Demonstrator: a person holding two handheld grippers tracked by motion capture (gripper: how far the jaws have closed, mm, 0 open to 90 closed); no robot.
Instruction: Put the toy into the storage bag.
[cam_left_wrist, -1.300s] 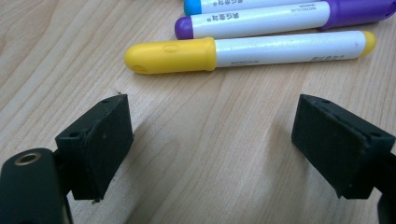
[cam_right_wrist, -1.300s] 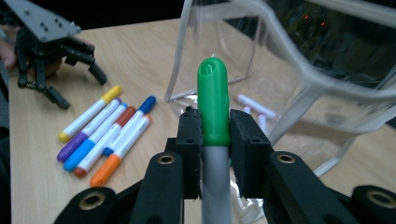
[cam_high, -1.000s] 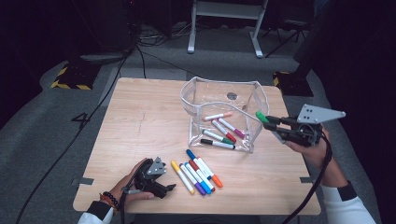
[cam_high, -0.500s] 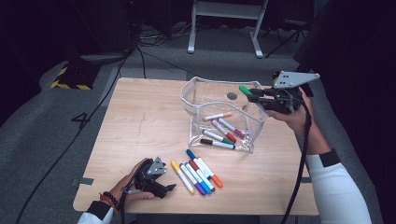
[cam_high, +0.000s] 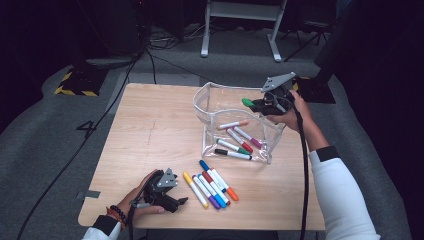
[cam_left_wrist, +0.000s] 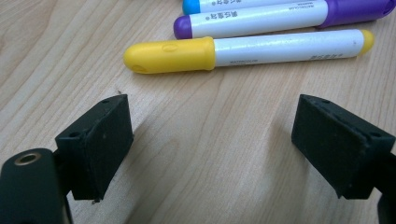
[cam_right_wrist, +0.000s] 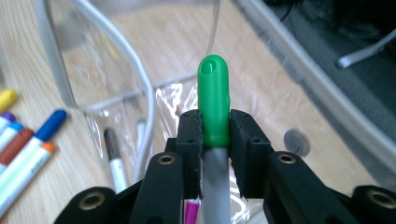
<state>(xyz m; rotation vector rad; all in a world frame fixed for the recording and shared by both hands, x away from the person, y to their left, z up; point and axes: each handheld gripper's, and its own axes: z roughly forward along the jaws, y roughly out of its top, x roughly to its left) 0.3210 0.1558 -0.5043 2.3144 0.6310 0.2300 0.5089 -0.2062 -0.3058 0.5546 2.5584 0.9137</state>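
Note:
A clear plastic pouch (cam_high: 220, 100) stands open on the wooden table, with several markers (cam_high: 235, 140) lying inside. My right gripper (cam_high: 256, 104) is shut on a green-capped marker (cam_high: 247, 102) (cam_right_wrist: 214, 100) and holds it over the pouch's open top at its right rim. A row of loose markers (cam_high: 211, 183) lies near the front of the table; the yellow marker (cam_left_wrist: 243, 50) is the closest to my left gripper (cam_high: 181, 201). That gripper rests low on the table just left of the row, jaws wide open with bare wood between them (cam_left_wrist: 210, 140).
The table (cam_high: 150, 135) is light wood; its left half is bare. A black cable (cam_high: 303, 165) trails from the right gripper along the person's white sleeve. Beyond the table are dark floor, cables and a metal stand's legs (cam_high: 240, 30).
My right gripper has carried the green marker from the table's right edge back and left, up over the pouch's opening. The left gripper has stayed where it was.

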